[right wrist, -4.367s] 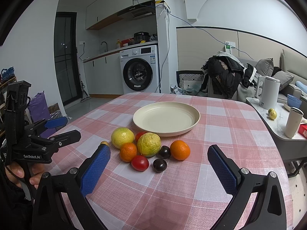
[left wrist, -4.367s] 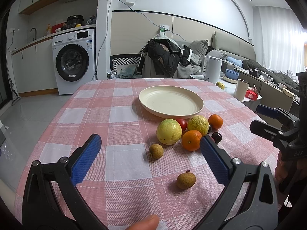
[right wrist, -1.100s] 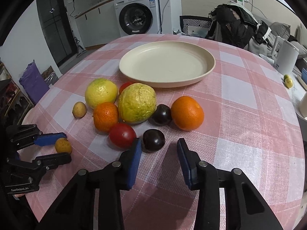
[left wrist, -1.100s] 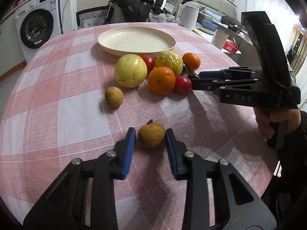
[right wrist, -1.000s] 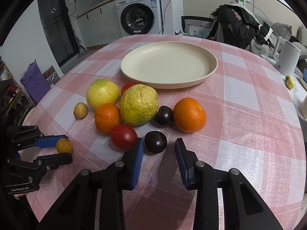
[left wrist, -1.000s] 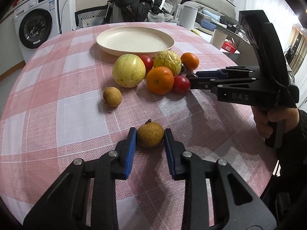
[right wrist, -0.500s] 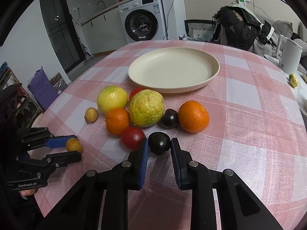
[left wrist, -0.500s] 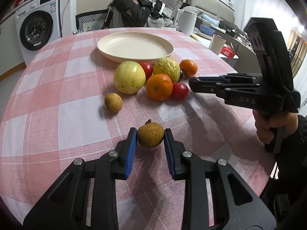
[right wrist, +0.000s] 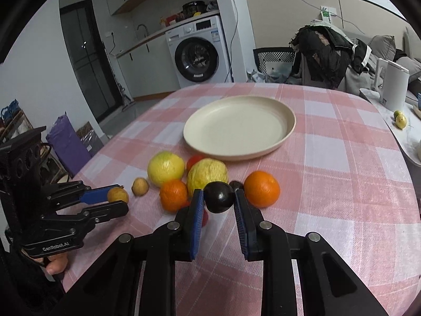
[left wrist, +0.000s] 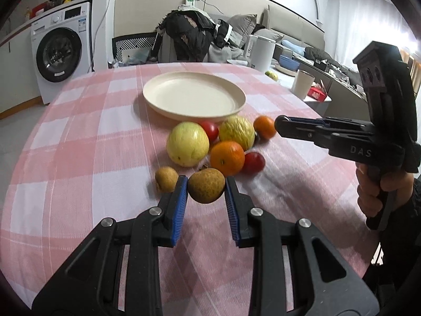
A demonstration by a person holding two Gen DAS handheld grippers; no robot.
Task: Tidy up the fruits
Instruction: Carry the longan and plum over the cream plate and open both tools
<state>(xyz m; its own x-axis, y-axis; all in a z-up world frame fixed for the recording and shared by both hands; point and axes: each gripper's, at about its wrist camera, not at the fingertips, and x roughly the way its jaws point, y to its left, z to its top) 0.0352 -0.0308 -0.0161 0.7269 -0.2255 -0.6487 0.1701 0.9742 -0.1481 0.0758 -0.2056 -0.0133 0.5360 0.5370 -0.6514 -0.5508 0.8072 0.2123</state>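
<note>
A brown longan (left wrist: 206, 189) sits clamped in the left tongs (left wrist: 206, 193), raised off the desk (left wrist: 79, 158). The right tongs (right wrist: 219, 200) pinch a dark plum (right wrist: 218, 197) near the fruit pile, short of the cream plate (right wrist: 288, 129).

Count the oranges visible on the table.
2. One orange sits left of the right tool; the other orange sits right of it. None appear hidden.

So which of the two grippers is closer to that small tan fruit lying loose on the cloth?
Left. The left gripper, clamping a similar brown fruit, sits right beside the small tan fruit. The right gripper is beyond the oranges, holding a dark plum.
</note>
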